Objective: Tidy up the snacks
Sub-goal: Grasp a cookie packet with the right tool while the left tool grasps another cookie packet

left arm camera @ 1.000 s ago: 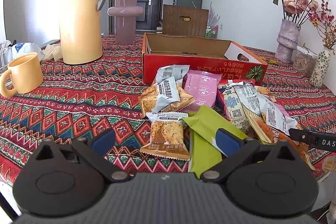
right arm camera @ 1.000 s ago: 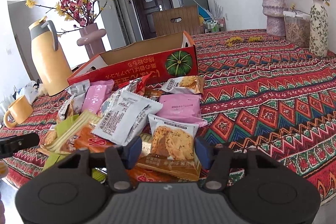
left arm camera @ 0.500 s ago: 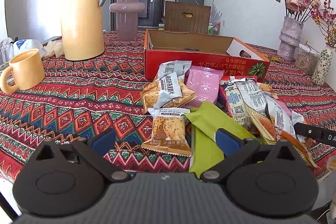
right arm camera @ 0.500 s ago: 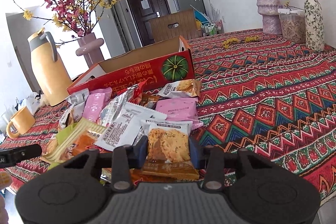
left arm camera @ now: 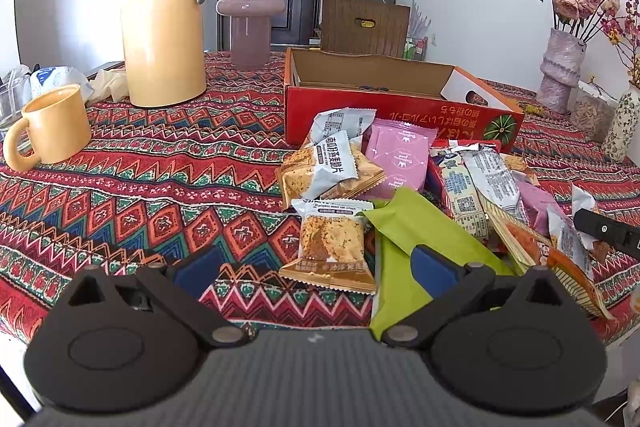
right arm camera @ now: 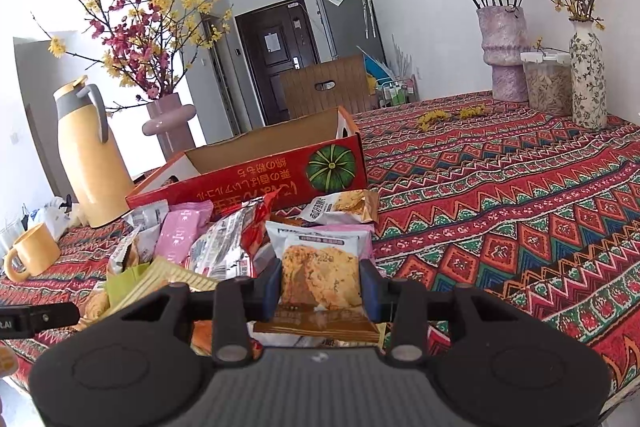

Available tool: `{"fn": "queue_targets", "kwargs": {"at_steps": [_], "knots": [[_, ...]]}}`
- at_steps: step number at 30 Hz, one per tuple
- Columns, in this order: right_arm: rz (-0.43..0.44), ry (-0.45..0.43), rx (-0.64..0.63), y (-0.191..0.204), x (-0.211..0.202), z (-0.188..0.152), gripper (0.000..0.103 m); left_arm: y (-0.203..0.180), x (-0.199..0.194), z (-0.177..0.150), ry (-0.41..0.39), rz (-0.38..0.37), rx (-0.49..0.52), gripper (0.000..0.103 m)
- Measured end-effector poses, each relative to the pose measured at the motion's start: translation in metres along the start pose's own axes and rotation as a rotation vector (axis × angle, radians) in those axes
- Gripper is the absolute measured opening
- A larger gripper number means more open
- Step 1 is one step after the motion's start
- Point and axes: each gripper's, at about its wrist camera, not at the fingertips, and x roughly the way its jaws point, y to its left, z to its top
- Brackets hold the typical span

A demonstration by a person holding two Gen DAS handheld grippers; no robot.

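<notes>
Your right gripper (right arm camera: pixel 320 279) is pinching a biscuit packet (right arm camera: pixel 320 279) across its width; both blue pads press its side edges, after the jaws closed in on it over the last moment. The packet's lower edge is cut off behind the gripper body, so you cannot see whether it is clear of the pile or resting on it; it looks lifted a little, but that is hard to confirm from this angle. The heap of snacks (right arm camera: pixel 224 247) lies just behind and to the left of it, with a pink packet (right arm camera: pixel 182 235) and a silver-and-red wrapper partly buried under others. The red cardboard box (right arm camera: pixel 256 183) stands open beyond the heap, its inside mostly hidden from the right wrist view.

Your left gripper (left arm camera: pixel 316 265) has its jaws spread wide with nothing between the pads. It hangs over the near table edge, above a second biscuit packet (left arm camera: pixel 332 247) and a green wrapper (left arm camera: pixel 424 235) that lie on the patterned tablecloth (left arm camera: pixel 160 187). From here the box floor shows bare cardboard, though its near corner is blocked by the front wall. At the right edge a black finger of your other gripper pokes in, mostly out of frame. A yellow mug (left arm camera: pixel 52 125) and a tall flask (left arm camera: pixel 164 15) stand well to the left.
</notes>
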Motion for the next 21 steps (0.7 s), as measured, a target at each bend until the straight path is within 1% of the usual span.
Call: {"fn": "queue_targets", "kwargs": {"at_steps": [11,15,17,21], "knots": [[-0.012,-0.008,-0.018,0.002,0.004,0.003,0.040,0.001,0.030,0.011,0.050,0.046,0.016,0.103],[-0.012,-0.010,-0.024,0.002,0.006,0.005,0.040,-0.001,0.041,0.016,0.060,0.051,0.030,0.102],[-0.012,-0.009,-0.027,0.002,0.008,0.005,0.040,-0.004,0.046,0.017,0.069,0.057,0.041,0.099],[-0.010,-0.006,-0.028,0.002,0.012,0.006,0.040,-0.007,0.056,0.018,0.094,0.064,0.050,0.088]]}}
